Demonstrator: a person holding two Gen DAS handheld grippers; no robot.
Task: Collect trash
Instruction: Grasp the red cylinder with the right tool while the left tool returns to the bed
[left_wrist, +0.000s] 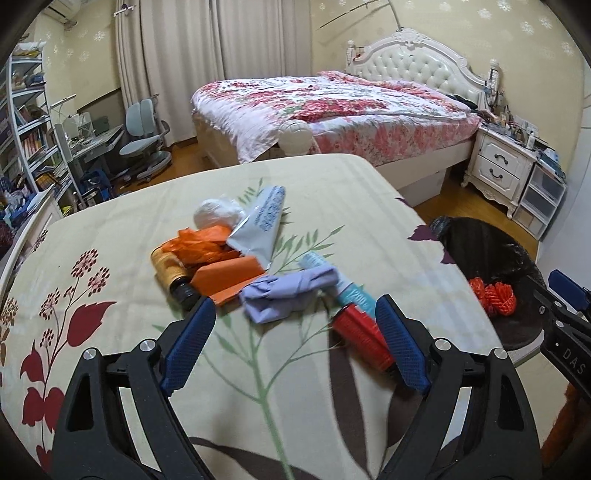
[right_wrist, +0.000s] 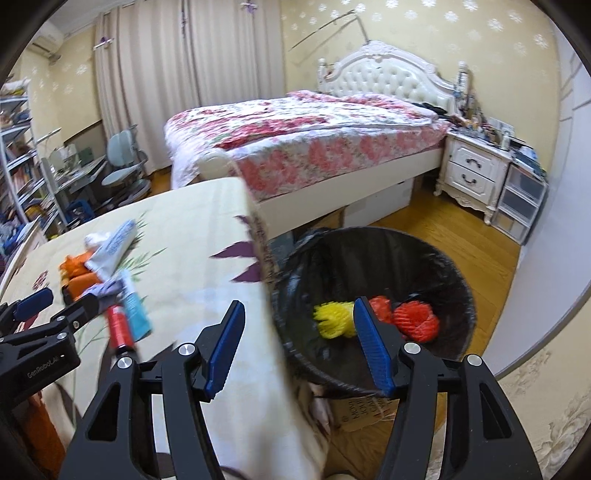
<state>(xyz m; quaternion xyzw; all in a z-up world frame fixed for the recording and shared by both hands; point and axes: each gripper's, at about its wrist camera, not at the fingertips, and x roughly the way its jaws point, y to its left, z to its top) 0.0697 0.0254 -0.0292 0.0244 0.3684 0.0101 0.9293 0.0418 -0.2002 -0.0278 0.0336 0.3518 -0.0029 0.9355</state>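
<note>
A heap of trash lies on the flowered table cover (left_wrist: 110, 229): an orange thread spool (left_wrist: 168, 267), orange paper (left_wrist: 221, 275), a white wad (left_wrist: 216, 212), a grey pouch (left_wrist: 264, 221), a lilac cloth (left_wrist: 284, 295), a teal tube (left_wrist: 351, 291) and a red spool (left_wrist: 360, 338). My left gripper (left_wrist: 295, 332) stands open just short of the heap, empty, its right finger beside the red spool. My right gripper (right_wrist: 299, 339) is open and empty over the table edge and the black-lined bin (right_wrist: 436, 266). In the bin lie a yellow net (right_wrist: 332, 319) and red nets (right_wrist: 415, 319).
The bin (left_wrist: 480, 251) stands on the wooden floor right of the table, with a cardboard box (right_wrist: 365, 410) below it. A bed (left_wrist: 332, 110) and a white nightstand (left_wrist: 498, 162) are behind. A desk, chair (left_wrist: 142, 129) and shelves fill the far left.
</note>
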